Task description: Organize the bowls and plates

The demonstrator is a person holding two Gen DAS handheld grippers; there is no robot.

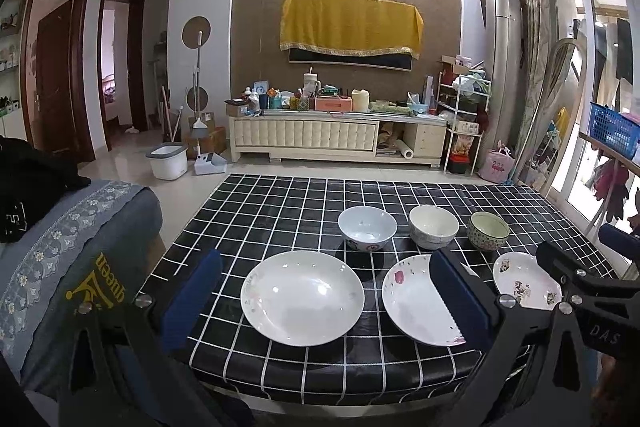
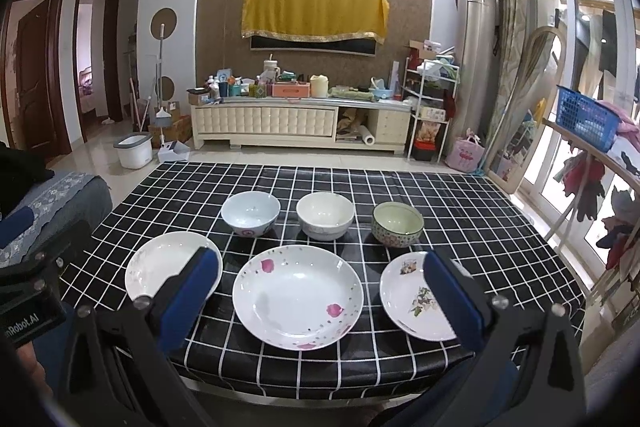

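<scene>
Three plates lie in a front row on the black checked table (image 2: 440,195): a plain white plate (image 1: 302,297) (image 2: 160,263) on the left, a pink-petal plate (image 1: 412,301) (image 2: 298,293) in the middle, a small flowered plate (image 1: 524,281) (image 2: 408,295) on the right. Behind them stand a blue-white bowl (image 1: 367,227) (image 2: 251,213), a cream bowl (image 1: 434,227) (image 2: 325,215) and a green patterned bowl (image 1: 488,231) (image 2: 398,225). My left gripper (image 1: 326,301) is open, held above the front edge and framing the white plate. My right gripper (image 2: 320,297) is open, framing the petal plate. Neither holds anything.
A grey-covered sofa arm (image 1: 60,259) sits left of the table. Beyond the table are a white bucket (image 1: 167,161) on the floor, a cluttered cream TV cabinet (image 1: 340,135), and a rack with a blue basket (image 2: 586,117) on the right.
</scene>
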